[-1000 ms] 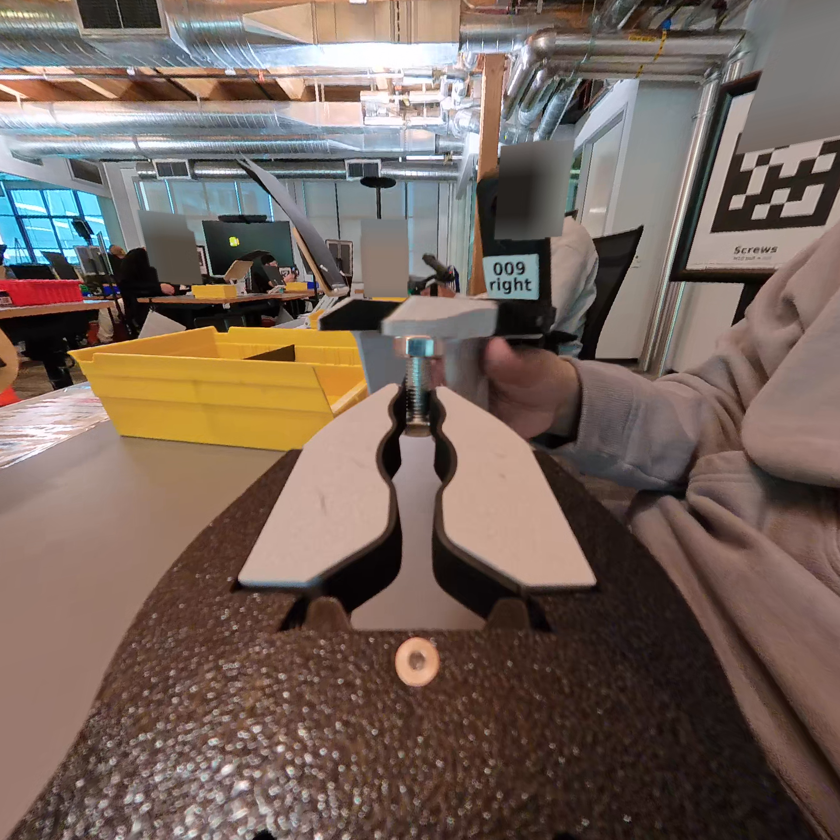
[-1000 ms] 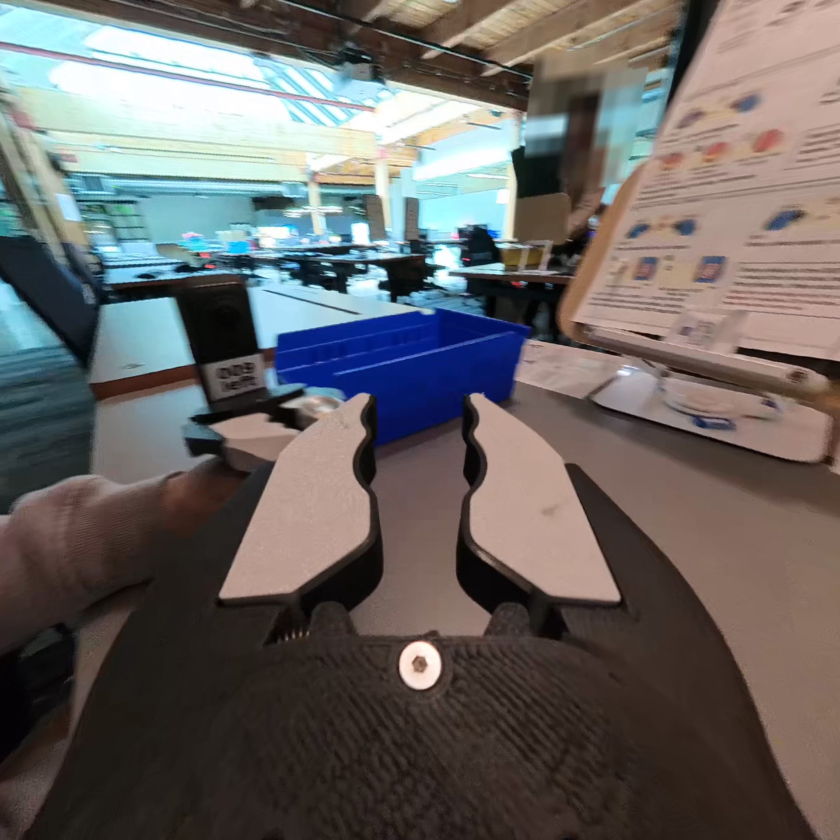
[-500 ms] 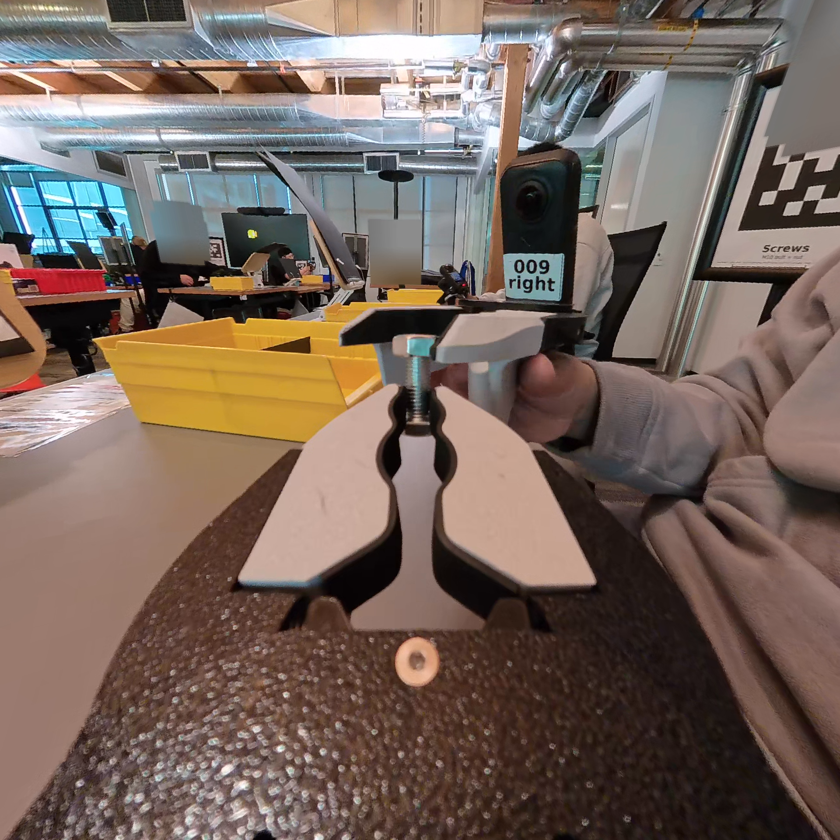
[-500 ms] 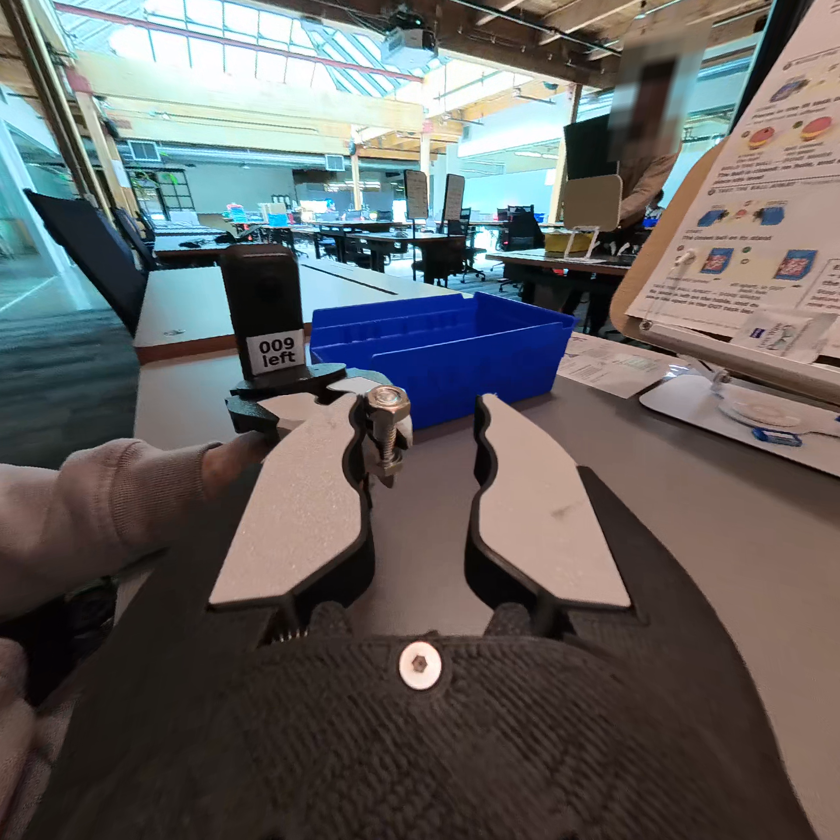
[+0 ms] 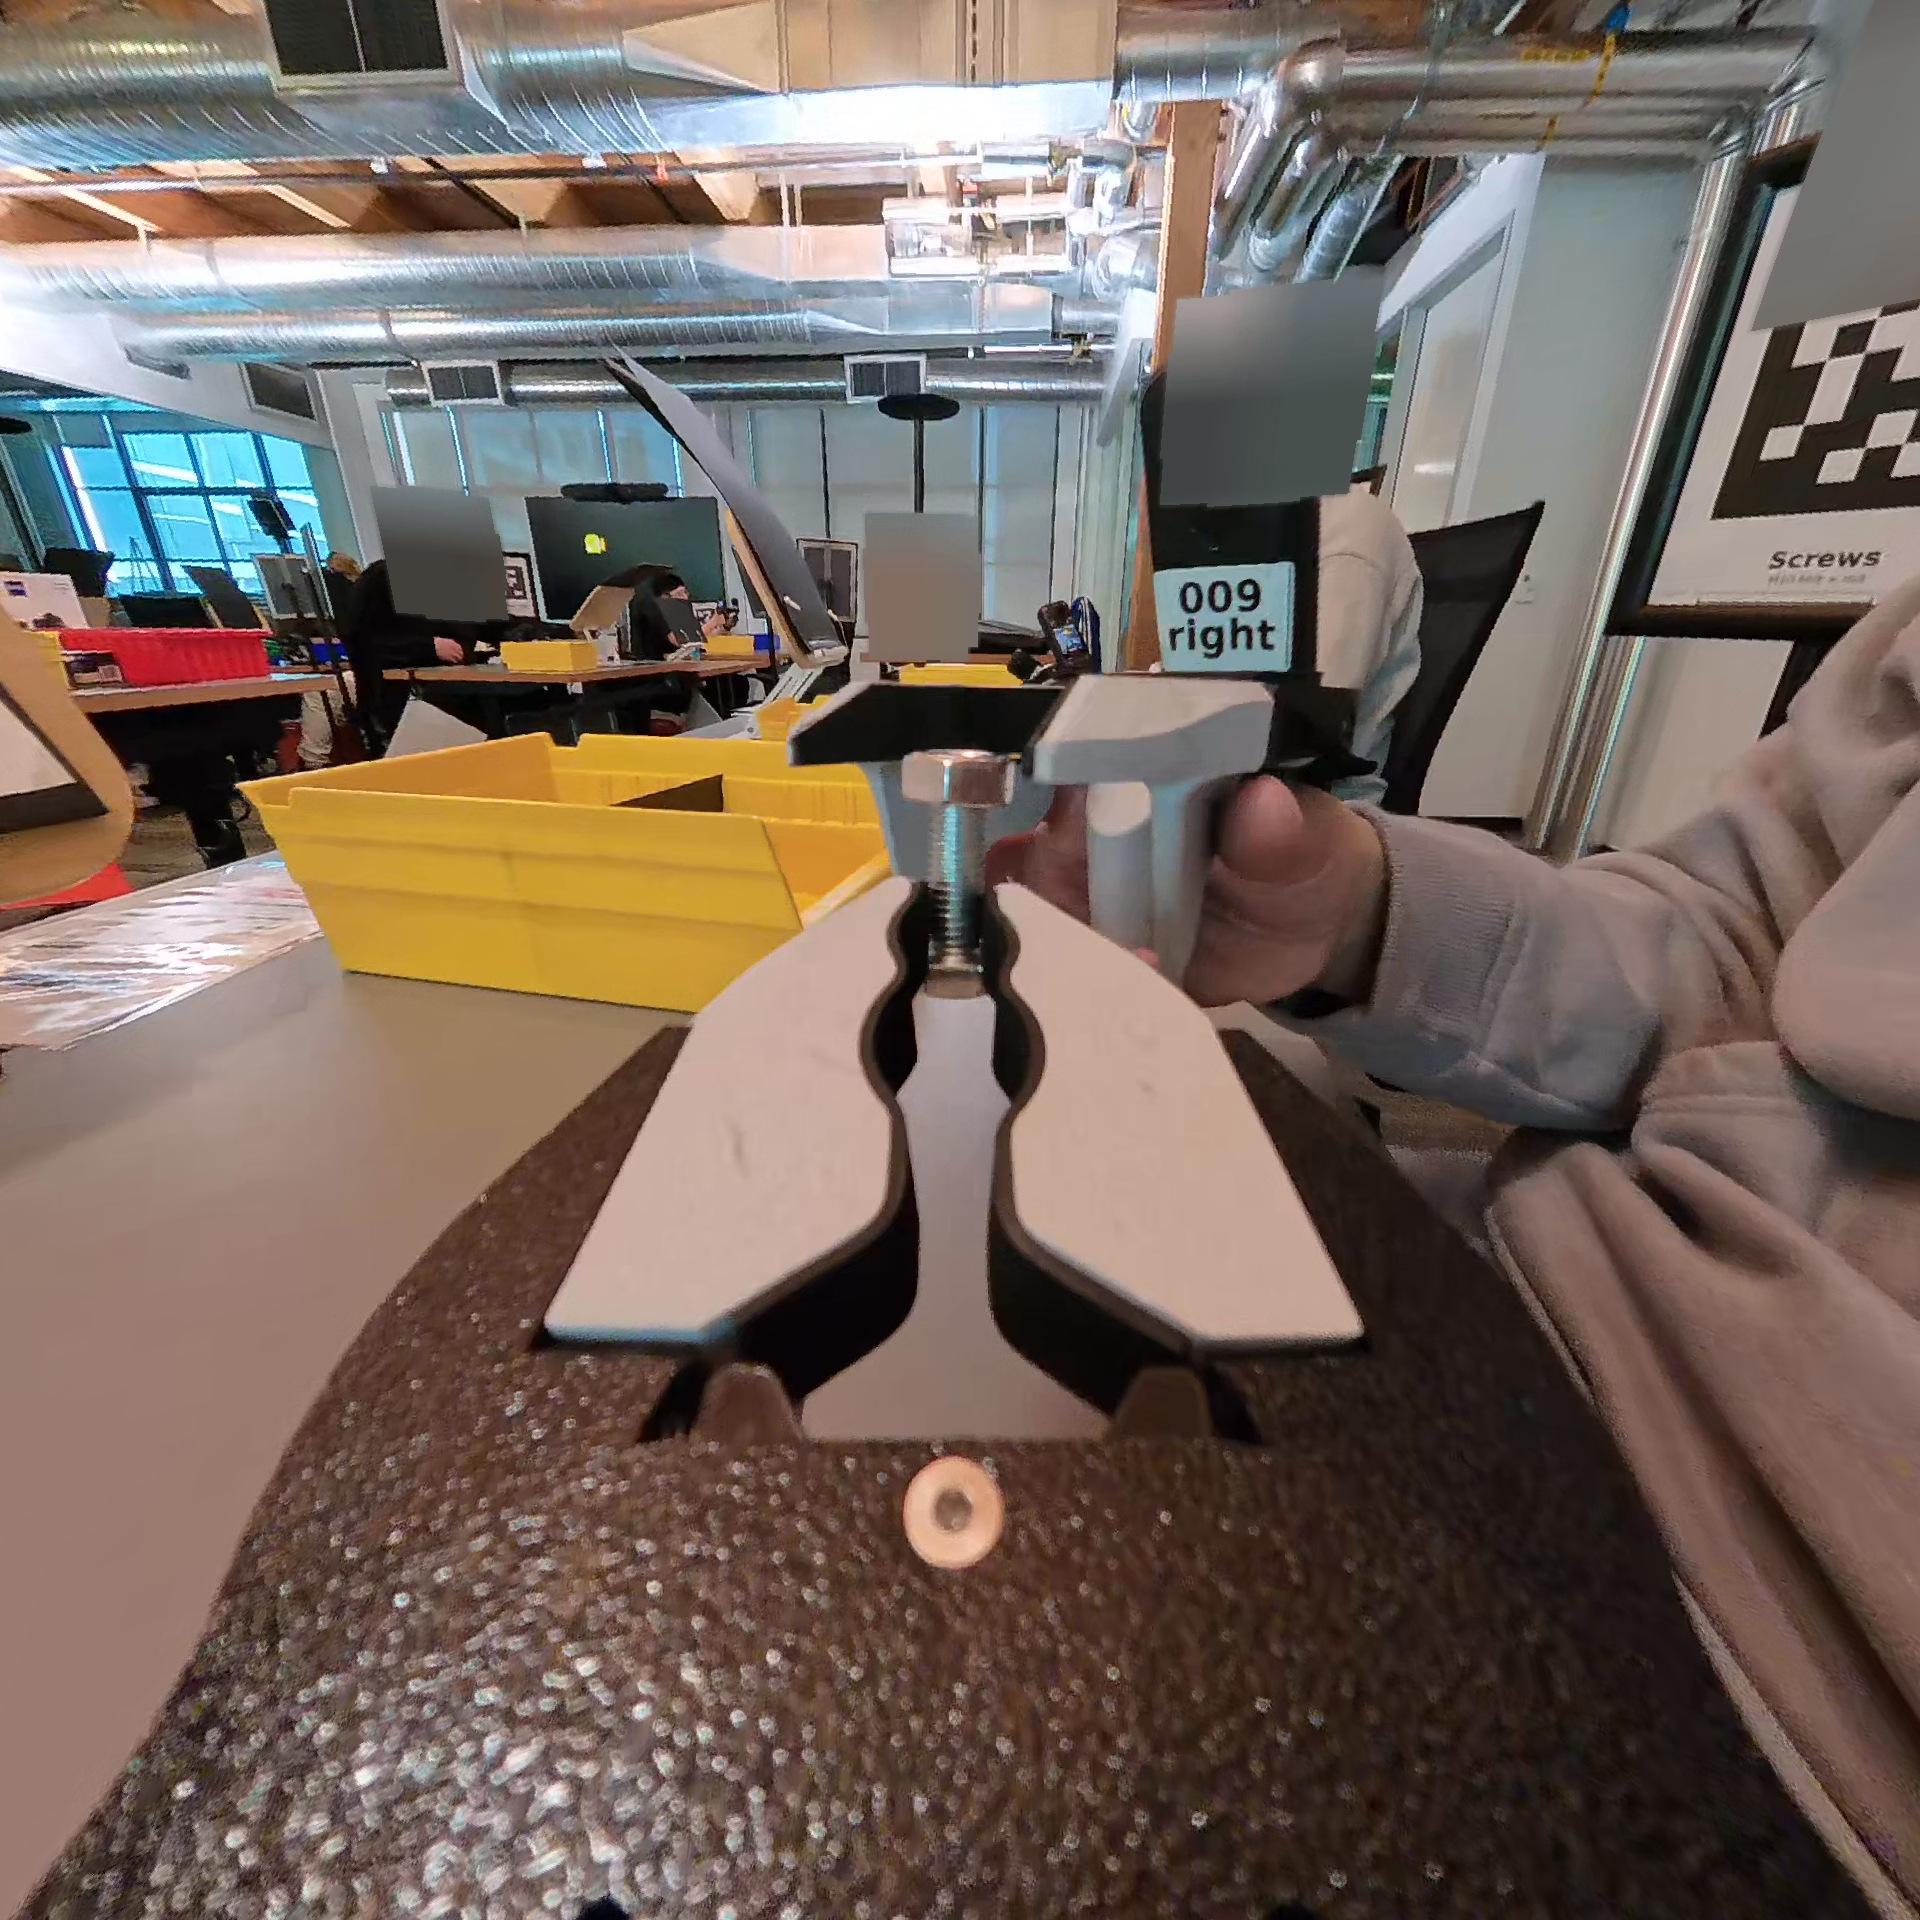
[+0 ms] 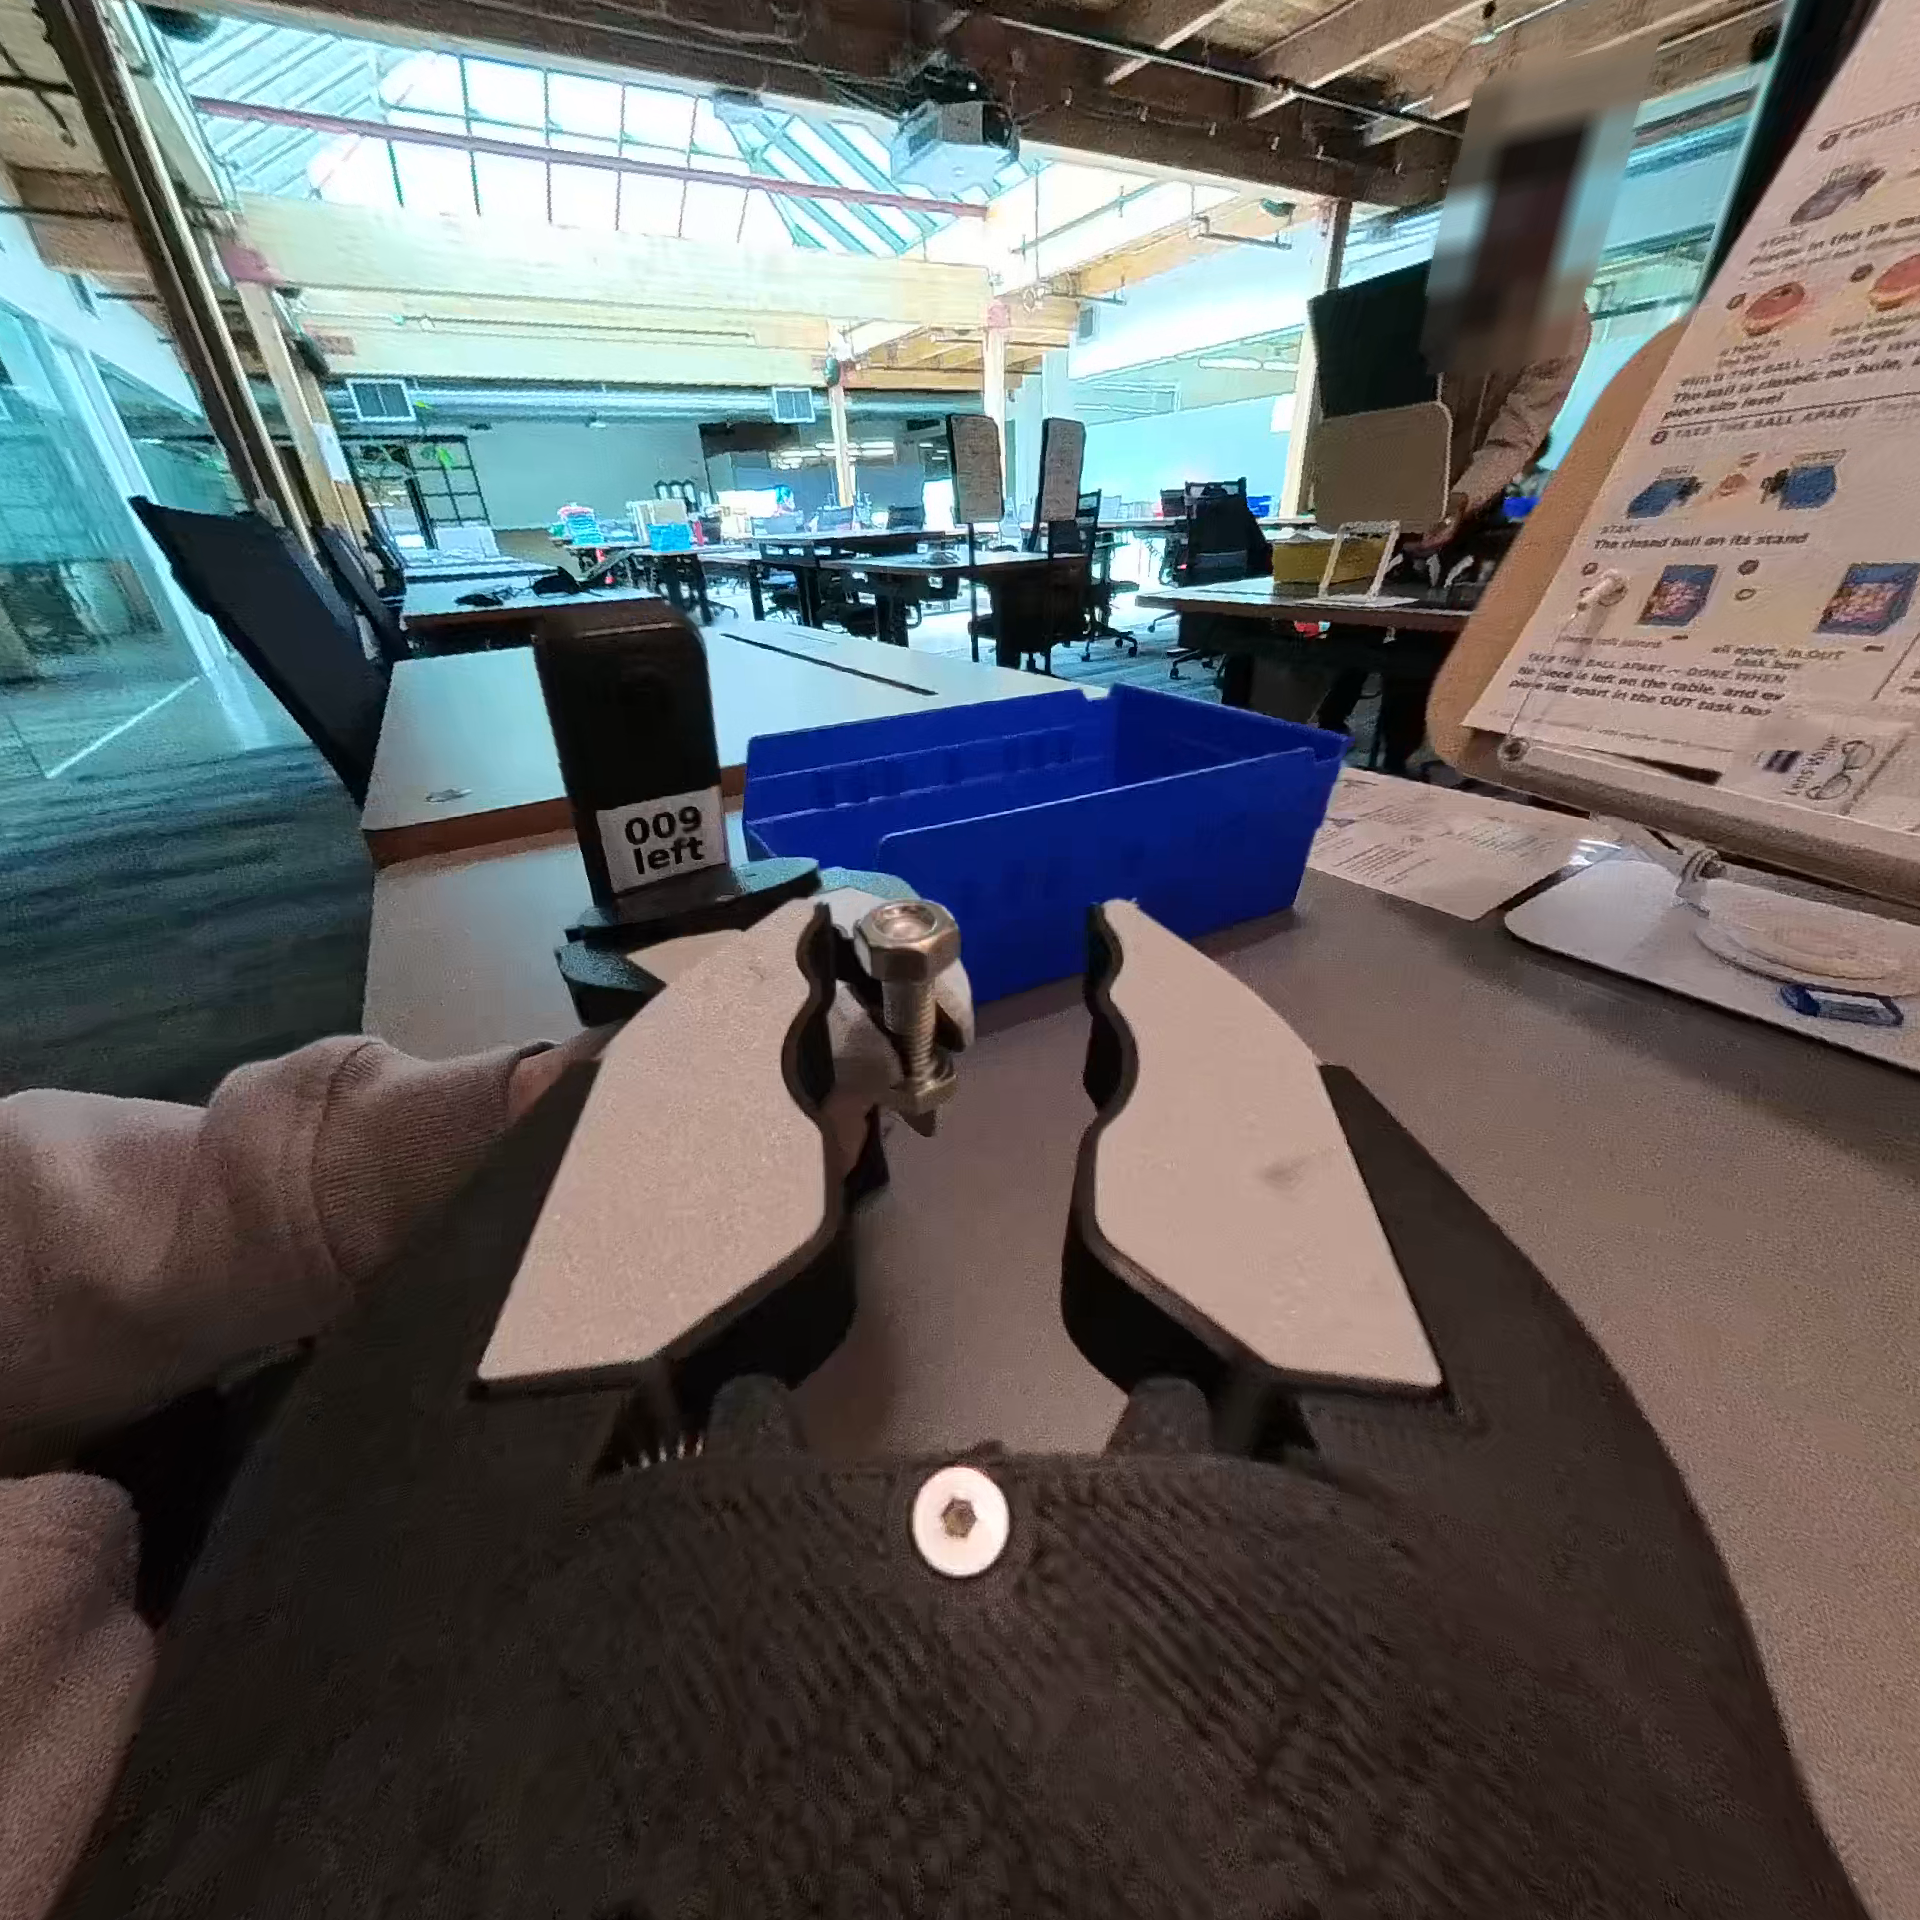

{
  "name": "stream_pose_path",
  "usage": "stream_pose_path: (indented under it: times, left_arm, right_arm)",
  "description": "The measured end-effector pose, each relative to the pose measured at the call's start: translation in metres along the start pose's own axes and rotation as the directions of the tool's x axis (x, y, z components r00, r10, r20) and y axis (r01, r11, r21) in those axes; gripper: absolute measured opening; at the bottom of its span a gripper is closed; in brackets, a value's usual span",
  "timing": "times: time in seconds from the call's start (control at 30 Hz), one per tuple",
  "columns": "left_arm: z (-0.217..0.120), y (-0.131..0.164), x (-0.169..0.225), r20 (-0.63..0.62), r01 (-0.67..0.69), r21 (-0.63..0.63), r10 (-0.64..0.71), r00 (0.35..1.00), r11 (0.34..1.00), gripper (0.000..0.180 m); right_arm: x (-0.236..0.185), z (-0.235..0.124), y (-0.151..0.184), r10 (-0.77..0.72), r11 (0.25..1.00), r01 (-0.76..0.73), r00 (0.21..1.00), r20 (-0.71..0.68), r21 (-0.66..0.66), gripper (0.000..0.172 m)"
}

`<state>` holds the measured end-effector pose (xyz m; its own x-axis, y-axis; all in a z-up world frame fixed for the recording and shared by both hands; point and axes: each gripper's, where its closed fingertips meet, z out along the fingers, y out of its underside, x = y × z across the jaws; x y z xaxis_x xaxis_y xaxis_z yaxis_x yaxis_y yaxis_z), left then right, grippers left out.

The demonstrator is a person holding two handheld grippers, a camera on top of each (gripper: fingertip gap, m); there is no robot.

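Note:
My left gripper (image 5: 951,920) is shut on a silver hex bolt (image 5: 956,873). It holds the bolt upright by the lower thread, with a nut (image 5: 954,971) at the bottom end and the head on top. My right gripper (image 6: 966,925) is open. In the right wrist view the bolt (image 6: 906,1013) stands between its spread fingers, close to the left finger (image 6: 686,1122), and neither pad presses on it. In the left wrist view the right gripper's fingers (image 5: 1143,732) sit level with the bolt head, just behind and to the right of it.
A yellow bin (image 5: 540,862) stands on the grey table (image 5: 208,1143) at the back left. A blue bin (image 6: 1091,831) stands behind the grippers in the right wrist view. An instruction board on a stand (image 6: 1714,540) is at the right. The person's grey sleeves flank both views. My two grippers' fingertips are within a few centimetres of each other.
My right gripper opened wider and swung towards the bolt, which now stands between its fingers. My left gripper kept its hold on the bolt and barely moved.

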<state>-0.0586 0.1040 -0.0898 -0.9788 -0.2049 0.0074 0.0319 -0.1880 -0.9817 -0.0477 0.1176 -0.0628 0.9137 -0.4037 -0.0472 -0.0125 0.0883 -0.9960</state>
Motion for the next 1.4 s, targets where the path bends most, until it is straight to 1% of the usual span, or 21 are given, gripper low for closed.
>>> stream_pose_path:
  times: [0.07,0.13,0.17,0.2,0.23,0.27,0.33,0.37,0.43,0.53,0.67,0.73,0.83,0.97,1.03,1.07,1.13,1.23,1.3,1.4]
  left_arm:
    - [0.0,-0.001,0.001,-0.003,0.002,0.008,-0.002,1.0,1.0,0.008]
    - [-0.003,-0.004,-0.003,0.014,0.015,0.028,-0.015,1.0,0.999,0.009]
    - [-0.006,-0.008,-0.004,0.01,0.024,0.053,-0.024,1.0,0.998,0.009]
    - [-0.008,-0.012,-0.004,0.004,0.031,0.083,-0.031,0.999,0.996,0.008]
    - [-0.01,-0.013,-0.006,0.012,0.036,0.096,-0.038,0.999,0.995,0.008]
    - [-0.011,-0.012,-0.008,0.021,0.04,0.089,-0.042,0.999,0.995,0.008]
    - [-0.009,-0.012,-0.006,0.017,0.03,0.084,-0.032,0.999,0.996,0.008]
    - [-0.008,-0.011,-0.006,0.015,0.028,0.078,-0.03,0.999,0.997,0.009]
    - [-0.005,-0.007,-0.004,0.014,0.016,0.048,-0.016,1.0,0.999,0.009]
    - [-0.001,-0.002,-0.001,0.011,-0.004,0.016,0.004,1.0,1.0,0.009]
    - [-0.002,-0.003,-0.001,0.007,-0.003,0.018,0.003,1.0,1.0,0.009]
    - [-0.002,-0.003,-0.001,0.007,-0.002,0.022,0.002,1.0,1.0,0.009]
    - [-0.001,-0.002,-0.001,0.006,-0.003,0.013,0.003,1.0,1.0,0.009]
    - [-0.003,-0.003,-0.003,0.016,0.001,0.02,-0.001,1.0,1.0,0.009]
    - [-0.005,-0.006,-0.005,0.02,0.014,0.042,-0.015,1.0,0.999,0.008]
    - [-0.007,-0.008,-0.005,0.021,0.016,0.053,-0.017,1.0,0.998,0.008]
    - [-0.008,-0.009,-0.006,0.025,0.017,0.059,-0.018,1.0,0.998,0.009]
    - [-0.007,-0.008,-0.005,0.022,0.015,0.054,-0.016,1.0,0.998,0.009]
    - [-0.006,-0.006,-0.004,0.018,0.011,0.042,-0.012,1.0,0.999,0.008]
    - [-0.005,-0.005,-0.003,0.016,0.005,0.033,-0.006,1.0,0.999,0.008]
  right_arm:
    - [0.003,0.001,0.002,-0.016,1.0,0.016,1.0,-0.022,-0.01,0.046]
    - [0.01,-0.003,0.001,-0.012,1.0,0.011,0.999,-0.03,-0.007,0.05]
    - [0.018,-0.007,-0.001,-0.003,1.0,0.003,0.998,-0.056,-0.003,0.045]
    - [0.034,-0.013,0.0,0.002,1.0,-0.003,0.992,-0.127,-0.007,0.036]
    - [0.049,-0.02,0.002,0.005,1.0,-0.008,0.982,-0.191,-0.017,0.038]
    - [0.055,-0.023,0.004,0.013,1.0,-0.018,0.981,-0.195,-0.025,0.042]
    - [0.045,-0.024,-0.002,0.068,0.998,-0.068,0.991,-0.115,0.002,0.049]
    - [0.036,-0.021,-0.007,0.083,0.996,-0.08,0.994,-0.073,0.031,0.049]
    - [0.017,-0.014,-0.012,0.071,0.996,-0.07,0.997,-0.011,0.057,0.047]
    - [-0.005,0.0,-0.003,0.022,1.0,-0.022,0.999,0.025,0.022,0.047]
    - [-0.005,0.005,0.002,-0.02,1.0,0.02,1.0,-0.022,0.002,0.04]
    - [0.0,0.003,0.0,-0.003,1.0,0.004,0.999,-0.038,0.011,0.039]
    - [0.001,0.003,0.001,0.021,1.0,-0.02,0.999,-0.033,0.015,0.039]
    - [0.003,0.0,0.0,-0.01,1.0,0.01,1.0,-0.03,-0.004,0.042]
    - [0.009,-0.004,-0.002,-0.007,1.0,0.007,0.999,-0.037,-0.003,0.041]
    - [0.016,-0.007,-0.002,0.001,1.0,-0.001,0.998,-0.066,-0.005,0.035]
    - [0.028,-0.013,-0.002,0.016,1.0,-0.016,0.994,-0.106,0.002,0.036]
    - [0.022,-0.014,-0.008,0.051,0.998,-0.049,0.998,-0.047,0.035,0.041]
    - [0.011,-0.011,-0.012,0.056,0.997,-0.055,0.998,-0.008,0.054,0.041]
    - [0.0,-0.004,-0.008,0.047,0.998,-0.048,0.999,0.014,0.036,0.04]
